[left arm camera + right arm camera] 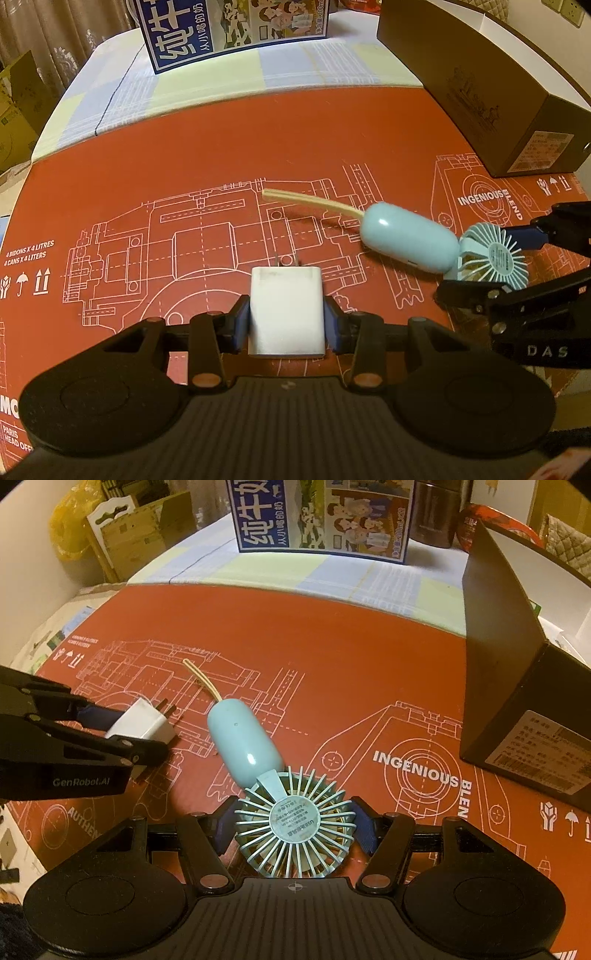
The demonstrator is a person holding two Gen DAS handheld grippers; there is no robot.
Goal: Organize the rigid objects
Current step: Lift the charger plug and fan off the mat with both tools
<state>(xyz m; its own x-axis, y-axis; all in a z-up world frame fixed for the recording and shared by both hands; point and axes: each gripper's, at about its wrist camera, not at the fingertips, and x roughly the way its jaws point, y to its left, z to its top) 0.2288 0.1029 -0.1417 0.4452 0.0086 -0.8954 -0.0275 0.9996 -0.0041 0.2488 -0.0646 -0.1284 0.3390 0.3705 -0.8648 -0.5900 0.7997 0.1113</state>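
Note:
My left gripper (287, 323) is shut on a white plug adapter (286, 312), its two prongs pointing away from me over the red cardboard sheet (221, 147); the adapter also shows in the right wrist view (142, 723). My right gripper (295, 827) is shut on the round head of a light blue handheld fan (293, 825). The fan's oval handle (242, 742) points away, with a tan strap (203, 679) at its end. In the left wrist view the fan (410, 240) and my right gripper (491, 262) are to the right.
A dark brown box (480, 81) stands at the right, also in the right wrist view (517, 672). A blue and white milk carton (321, 517) stands at the back on a checked cloth (332, 572). A dark flask (436, 513) is behind it.

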